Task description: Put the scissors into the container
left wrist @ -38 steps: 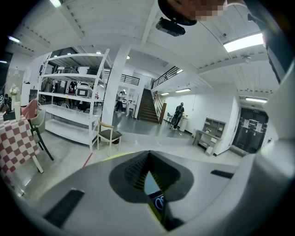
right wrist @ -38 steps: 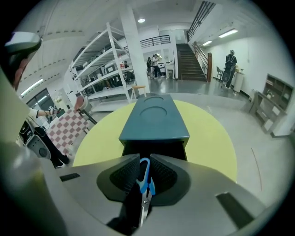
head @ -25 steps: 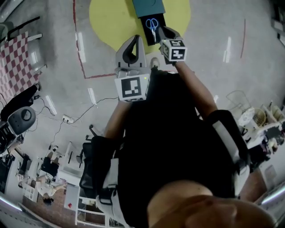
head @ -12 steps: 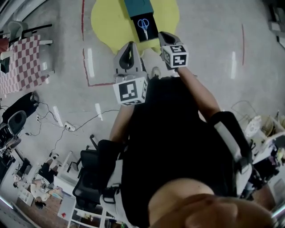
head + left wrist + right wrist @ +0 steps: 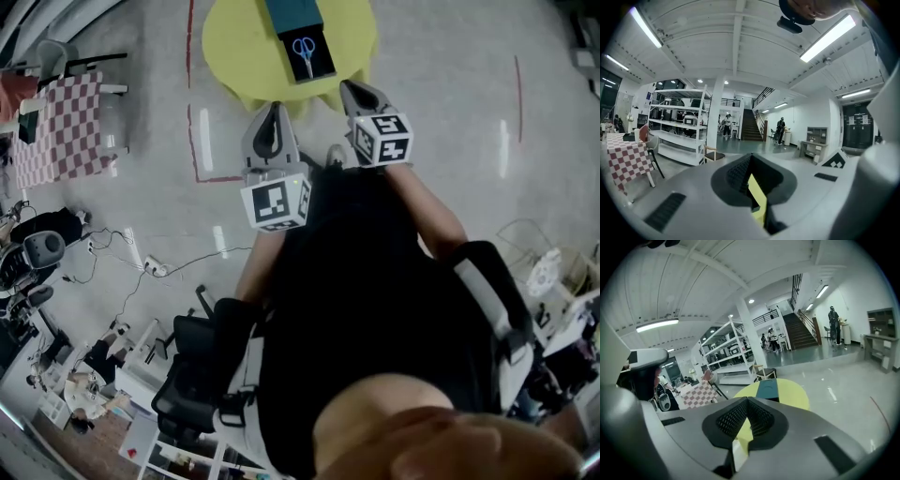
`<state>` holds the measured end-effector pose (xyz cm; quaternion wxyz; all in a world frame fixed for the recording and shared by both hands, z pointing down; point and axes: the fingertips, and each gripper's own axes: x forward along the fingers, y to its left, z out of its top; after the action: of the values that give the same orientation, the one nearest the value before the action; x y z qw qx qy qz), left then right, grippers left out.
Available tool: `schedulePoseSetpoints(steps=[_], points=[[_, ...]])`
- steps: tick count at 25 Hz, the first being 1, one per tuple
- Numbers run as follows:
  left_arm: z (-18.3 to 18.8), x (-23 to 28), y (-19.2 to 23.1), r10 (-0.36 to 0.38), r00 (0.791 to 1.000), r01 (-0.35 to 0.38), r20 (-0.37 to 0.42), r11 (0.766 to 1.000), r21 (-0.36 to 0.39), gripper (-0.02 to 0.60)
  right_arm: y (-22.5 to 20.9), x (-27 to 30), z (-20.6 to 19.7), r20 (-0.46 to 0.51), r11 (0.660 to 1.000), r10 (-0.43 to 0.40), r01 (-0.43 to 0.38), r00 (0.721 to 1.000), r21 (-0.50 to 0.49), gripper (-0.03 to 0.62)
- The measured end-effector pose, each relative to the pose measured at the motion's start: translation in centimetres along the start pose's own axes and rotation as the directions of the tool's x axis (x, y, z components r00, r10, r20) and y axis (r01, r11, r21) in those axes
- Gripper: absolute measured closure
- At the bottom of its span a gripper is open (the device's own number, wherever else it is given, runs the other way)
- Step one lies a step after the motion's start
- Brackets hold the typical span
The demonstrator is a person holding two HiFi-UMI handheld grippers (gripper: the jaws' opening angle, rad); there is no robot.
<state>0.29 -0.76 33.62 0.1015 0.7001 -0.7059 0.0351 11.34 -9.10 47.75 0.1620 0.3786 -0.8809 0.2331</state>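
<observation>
Blue-handled scissors lie in a black open tray next to a teal box on a round yellow table. Both grippers hang off the table's near edge, apart from the scissors. My left gripper is shut and holds nothing; its jaws meet at the tip. My right gripper is also shut and empty, pointing toward the table. In the right gripper view, the teal box and yellow table show beyond the closed right gripper. The scissors are hidden there.
A checkered cloth table and a chair stand at the left. Red tape lines mark the grey floor. Cables and a power strip lie lower left. White shelves and a staircase are far off.
Both grippers have drawn back from the table toward my body. The right gripper, which was close over the scissors' tray a second ago, now sits clear of the table edge.
</observation>
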Motion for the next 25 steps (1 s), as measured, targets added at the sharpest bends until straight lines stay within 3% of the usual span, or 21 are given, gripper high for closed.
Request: schedulePoseSetpoints(steps=[6,12,16,25], points=[[-0.1,-1.2,0.7,-0.013,1.000,0.013,-0.003,1.000,0.011,0.581,1.9,-2.4,1.4,0.040,1.000,0.005,-0.005,0.999,0.000,0.594],[1.0,-1.5,1.9,-0.007,1.000,0.007,0.005,0.998,-0.059,0.581,3.7,-4.0,3.0,0.059,1.000,-0.006,0.007,0.998,-0.005,0.594],[2.1,-2.2,2.5,0.000,0.999,0.002,0.036,0.998,-0.063,0.581,5.6,-5.4,3.9,0.086,0.999,-0.003,0.007,0.996,-0.041,0.594],[0.8,-2.7,3.6,-0.032,0.999,0.033,0.007,0.997,-0.070,0.581,8.1,-6.9,4.4,0.134,0.998,-0.001,0.011,0.991,-0.070,0.594]])
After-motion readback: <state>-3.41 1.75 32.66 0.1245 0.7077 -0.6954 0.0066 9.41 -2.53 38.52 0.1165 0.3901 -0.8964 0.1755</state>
